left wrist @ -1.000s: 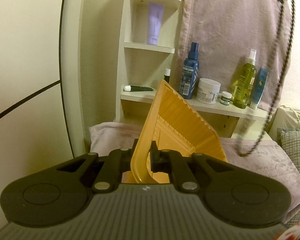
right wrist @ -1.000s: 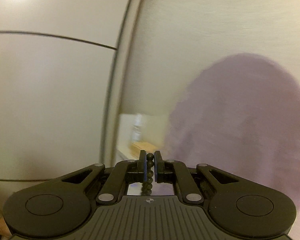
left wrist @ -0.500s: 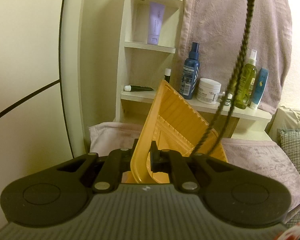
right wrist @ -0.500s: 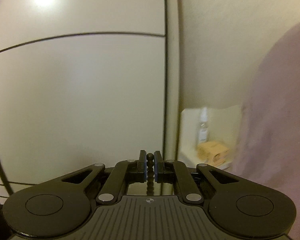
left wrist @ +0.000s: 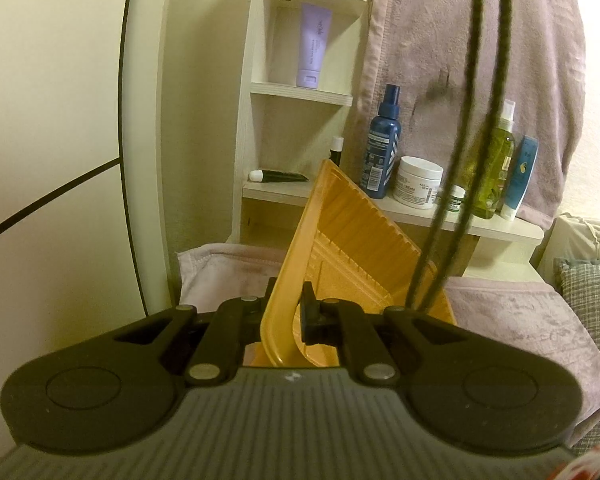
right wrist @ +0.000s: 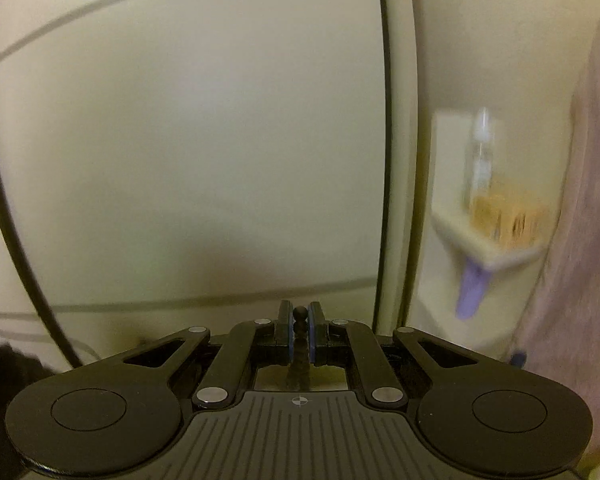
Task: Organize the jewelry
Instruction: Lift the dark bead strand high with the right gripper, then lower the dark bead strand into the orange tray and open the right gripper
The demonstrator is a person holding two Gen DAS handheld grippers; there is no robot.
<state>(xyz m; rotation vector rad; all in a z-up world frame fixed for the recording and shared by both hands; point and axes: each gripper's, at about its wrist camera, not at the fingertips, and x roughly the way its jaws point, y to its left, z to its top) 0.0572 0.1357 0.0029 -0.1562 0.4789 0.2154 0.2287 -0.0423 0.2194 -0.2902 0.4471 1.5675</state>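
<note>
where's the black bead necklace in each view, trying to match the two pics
Left wrist view: the black bead necklace hangs as two strands from the top edge, right of centre, down to the orange tray held in the left claw.
Right wrist view: the necklace is pinched at bottom centre in the shut right claw.
Shared landmark: the lilac tube under the corner shelf, blurred at right in the right wrist view.

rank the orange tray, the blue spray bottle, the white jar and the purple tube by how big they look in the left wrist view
1. orange tray, though it is nearest the camera
2. blue spray bottle
3. purple tube, close to the bottle, so unsure
4. white jar
</note>
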